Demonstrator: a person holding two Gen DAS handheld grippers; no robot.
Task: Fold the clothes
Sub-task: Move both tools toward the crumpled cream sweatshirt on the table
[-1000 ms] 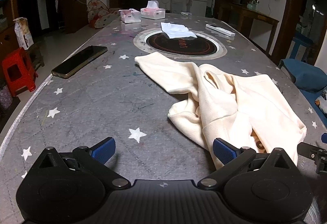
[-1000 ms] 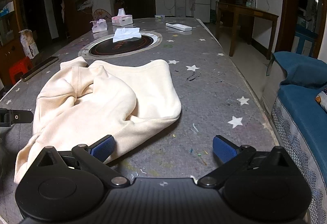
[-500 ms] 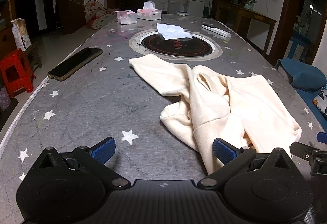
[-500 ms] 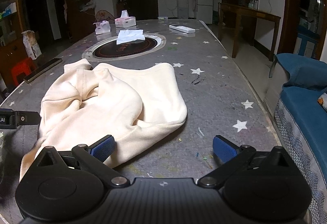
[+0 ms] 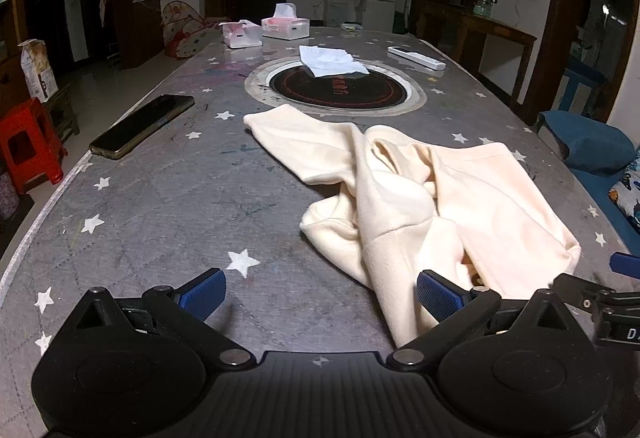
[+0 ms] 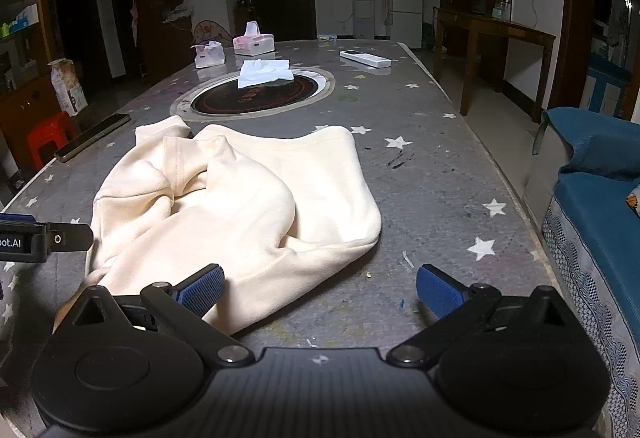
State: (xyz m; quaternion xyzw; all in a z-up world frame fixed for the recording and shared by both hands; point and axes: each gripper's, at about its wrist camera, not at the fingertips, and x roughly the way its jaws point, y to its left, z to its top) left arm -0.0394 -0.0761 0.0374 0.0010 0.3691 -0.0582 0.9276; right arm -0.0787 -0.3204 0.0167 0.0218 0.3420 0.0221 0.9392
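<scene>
Only the right wrist view shows the garment's (image 6: pixel 240 206) right edge.

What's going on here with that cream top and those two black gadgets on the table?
A person holds a two-finger tool in each hand, set to fold the cream top. It lies crumpled on the star-patterned table. The left gripper and right gripper both hover at its near edge, fingers spread wide, gripping nothing. No fold has been made yet. A phone lies off to the left.
</scene>
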